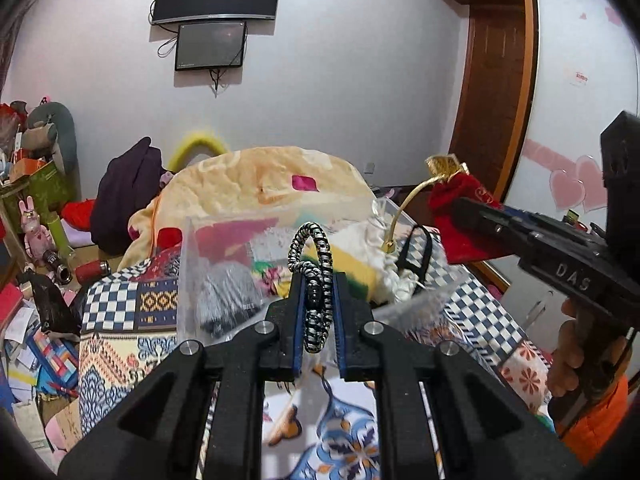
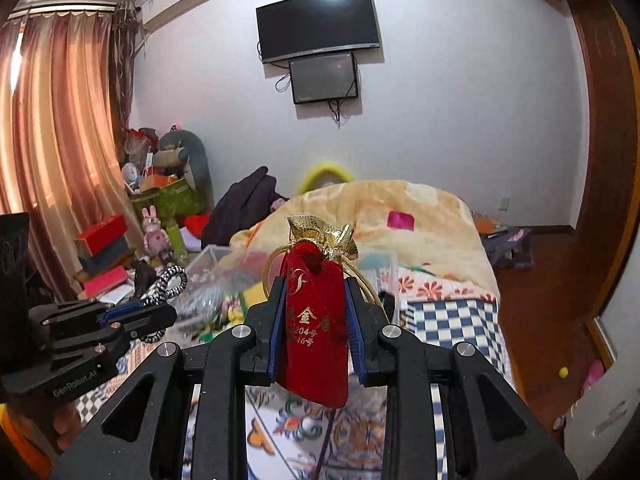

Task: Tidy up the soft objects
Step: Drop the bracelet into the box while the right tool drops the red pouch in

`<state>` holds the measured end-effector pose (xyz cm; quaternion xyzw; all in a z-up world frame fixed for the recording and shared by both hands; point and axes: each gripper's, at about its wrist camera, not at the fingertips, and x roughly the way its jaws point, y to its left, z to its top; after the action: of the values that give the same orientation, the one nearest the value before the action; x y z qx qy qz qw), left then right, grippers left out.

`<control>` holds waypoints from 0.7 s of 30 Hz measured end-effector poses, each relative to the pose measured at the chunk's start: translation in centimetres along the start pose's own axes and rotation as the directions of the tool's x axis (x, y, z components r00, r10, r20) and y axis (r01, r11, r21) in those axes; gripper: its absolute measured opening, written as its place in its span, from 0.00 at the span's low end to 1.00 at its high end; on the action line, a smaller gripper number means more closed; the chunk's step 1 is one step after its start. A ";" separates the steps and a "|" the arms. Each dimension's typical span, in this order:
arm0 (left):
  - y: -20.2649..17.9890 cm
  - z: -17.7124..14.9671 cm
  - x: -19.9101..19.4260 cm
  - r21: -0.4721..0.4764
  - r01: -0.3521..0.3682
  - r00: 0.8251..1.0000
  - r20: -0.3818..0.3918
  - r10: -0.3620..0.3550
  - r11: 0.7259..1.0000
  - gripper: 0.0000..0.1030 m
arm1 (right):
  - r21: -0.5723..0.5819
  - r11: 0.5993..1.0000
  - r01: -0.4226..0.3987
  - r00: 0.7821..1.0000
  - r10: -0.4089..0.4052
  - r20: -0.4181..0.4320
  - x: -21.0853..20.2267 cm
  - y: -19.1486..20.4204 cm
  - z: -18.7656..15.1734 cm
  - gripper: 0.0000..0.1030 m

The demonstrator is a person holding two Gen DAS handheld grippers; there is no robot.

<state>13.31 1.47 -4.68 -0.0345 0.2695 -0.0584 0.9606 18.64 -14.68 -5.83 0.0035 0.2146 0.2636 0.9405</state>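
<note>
Pinching a black-and-white braided cord loop (image 1: 316, 280), the left gripper (image 1: 316, 312) has its 2 fingers (image 1: 298, 320) clamped on it. The right gripper (image 2: 314, 316) has its fingers (image 2: 276, 320) clamped on a red velvet pouch (image 2: 314, 320) with a gold top. At 12 o'clock just beyond both sits a clear plastic box (image 1: 192, 264) of soft things, on the patterned bed (image 1: 120, 340). A peach quilt (image 1: 260, 184) lies behind it.
</note>
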 end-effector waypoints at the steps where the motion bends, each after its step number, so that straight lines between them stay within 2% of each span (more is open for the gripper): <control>1: 0.0 0.2 0.4 0.002 -0.005 1.000 0.001 0.005 1.000 0.12 | 0.005 1.000 -0.002 1.000 0.002 0.008 0.0 0.0 0.1 0.24; 5: 0.0 0.3 2.1 -0.001 -0.020 1.000 -0.014 0.020 1.000 0.12 | 0.002 1.000 -0.013 1.000 0.013 0.009 0.8 0.2 0.5 0.24; 10: 0.7 -0.2 4.6 -0.025 -0.031 0.998 -0.060 0.030 0.999 0.12 | -0.005 1.000 -0.014 0.999 0.014 -0.044 2.8 0.4 -1.1 0.24; 14: 0.3 -0.6 5.4 0.023 -0.083 0.995 -0.057 0.084 0.996 0.12 | 0.003 1.000 -0.008 0.995 0.009 -0.095 4.5 0.2 -2.2 0.24; 16: -0.1 -0.8 5.7 0.046 -0.087 0.993 -0.071 0.090 0.995 0.18 | 0.009 1.000 0.002 0.992 -0.001 -0.128 5.2 -0.2 -2.6 0.24; 18: -0.4 -1.1 5.9 0.051 -0.077 0.993 -0.083 0.081 0.996 0.39 | 0.029 1.000 -0.010 0.988 0.014 -0.157 5.7 -0.6 -2.8 0.27; 20: -0.6 -1.3 5.8 0.053 -0.077 0.994 -0.077 0.081 0.996 0.46 | 0.042 0.999 -0.002 0.986 0.009 -0.165 5.8 -0.8 -2.8 0.28; 21: -0.7 -1.4 5.7 0.058 -0.081 0.994 -0.072 0.085 0.995 0.46 | 0.039 0.999 0.003 0.986 0.004 -0.167 5.7 -0.8 -2.8 0.29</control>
<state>17.38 -0.01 -8.71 0.0053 0.3047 -0.0269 0.9520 22.27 -12.87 -10.74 -0.0004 0.2977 0.2590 0.9189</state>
